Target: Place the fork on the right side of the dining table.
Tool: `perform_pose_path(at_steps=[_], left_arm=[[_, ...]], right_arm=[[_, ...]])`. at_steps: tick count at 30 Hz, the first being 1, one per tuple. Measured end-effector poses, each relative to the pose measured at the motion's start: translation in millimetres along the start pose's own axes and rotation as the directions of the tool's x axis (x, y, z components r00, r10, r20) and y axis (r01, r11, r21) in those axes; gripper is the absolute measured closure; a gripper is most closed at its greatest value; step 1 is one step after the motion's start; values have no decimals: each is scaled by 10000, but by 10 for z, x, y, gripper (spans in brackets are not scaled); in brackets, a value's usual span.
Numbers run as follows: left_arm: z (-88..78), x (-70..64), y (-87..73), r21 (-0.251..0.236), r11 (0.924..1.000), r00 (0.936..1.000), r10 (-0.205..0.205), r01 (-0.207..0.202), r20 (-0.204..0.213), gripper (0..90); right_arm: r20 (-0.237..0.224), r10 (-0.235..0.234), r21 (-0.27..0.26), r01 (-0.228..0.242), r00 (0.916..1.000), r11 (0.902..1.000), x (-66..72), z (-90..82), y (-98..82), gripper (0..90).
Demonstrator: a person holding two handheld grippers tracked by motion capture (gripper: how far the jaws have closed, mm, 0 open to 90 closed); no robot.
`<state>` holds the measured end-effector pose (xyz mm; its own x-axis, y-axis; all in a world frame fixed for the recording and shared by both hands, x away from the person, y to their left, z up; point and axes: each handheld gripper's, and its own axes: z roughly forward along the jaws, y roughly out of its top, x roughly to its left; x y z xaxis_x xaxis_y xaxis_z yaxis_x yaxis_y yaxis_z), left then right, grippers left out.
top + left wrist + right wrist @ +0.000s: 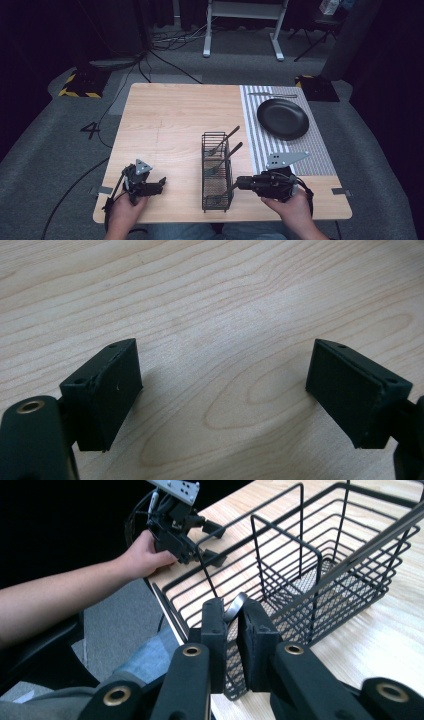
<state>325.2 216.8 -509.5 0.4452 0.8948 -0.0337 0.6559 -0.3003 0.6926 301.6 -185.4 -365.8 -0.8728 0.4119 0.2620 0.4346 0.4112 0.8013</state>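
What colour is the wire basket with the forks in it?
Black. The wire basket shows best in the high view.

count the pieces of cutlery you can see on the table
4: two forks leaning in the wire caddy, one handle pinched by the right gripper at the caddy's near end, one piece beyond the black plate. More may be hidden.

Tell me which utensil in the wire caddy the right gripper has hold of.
The one in the nearest compartment of the caddy: the right gripper is shut on its handle. The two forks farther back lean free, handles toward the plate.
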Motion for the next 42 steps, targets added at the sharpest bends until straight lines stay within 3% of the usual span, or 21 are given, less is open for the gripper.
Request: perform_pose_path(at_steps=[9, 23, 28, 42], left_arm=[[0, 0, 0, 0, 10000, 10000, 2, -2, 0, 147], [0, 0, 0, 5, 10000, 10000, -3, 3, 6, 147], [3, 6, 8, 35, 10000, 10000, 51, -51, 1, 147], [12, 10, 16, 24, 10000, 10000, 46, -46, 12, 147]], right_arm=[[111, 26, -227, -23, 9999, 9997, 9, -30, 69, 867], [85, 185, -940, -177, 9998, 9954, 16, -232, 192, 868], [305, 104, -1356, -62, 9995, 9907, 61, -380, 276, 868], [589, -215, -1531, 303, 9980, 9878, 129, -512, 435, 868]])
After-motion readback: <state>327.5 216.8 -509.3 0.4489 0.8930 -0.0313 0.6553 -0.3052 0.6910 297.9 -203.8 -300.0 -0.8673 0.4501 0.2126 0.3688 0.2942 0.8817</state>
